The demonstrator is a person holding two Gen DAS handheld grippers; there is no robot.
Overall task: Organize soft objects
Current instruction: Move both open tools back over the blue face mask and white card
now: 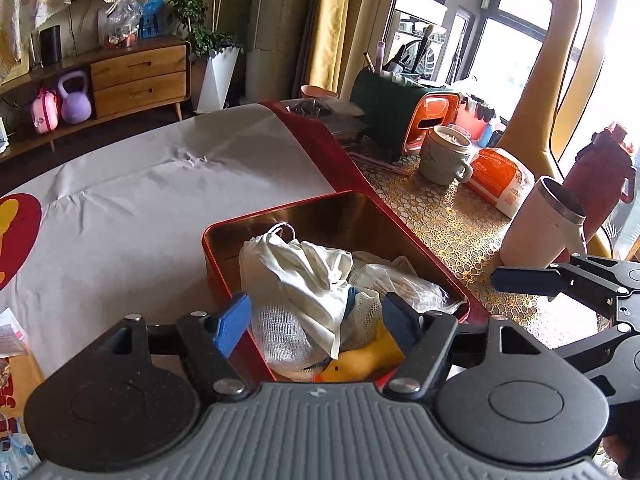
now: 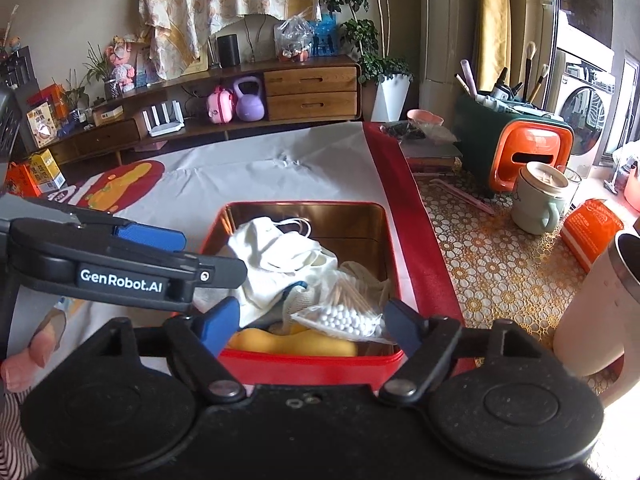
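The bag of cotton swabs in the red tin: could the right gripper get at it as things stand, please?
Probably yes. The bag of cotton swabs lies on top at the near right of the red tin, uncovered, and the right gripper hangs open just above it, holding nothing.

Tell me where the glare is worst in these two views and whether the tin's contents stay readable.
Left wrist view: the window at right blows out to white. Right wrist view: glare is milder, along the right edge. In both, fisheye bends the edges, yet the cloth in the tin stays sharp.

red tin (image 2: 312, 366) on white-sheeted table (image 2: 248, 184)
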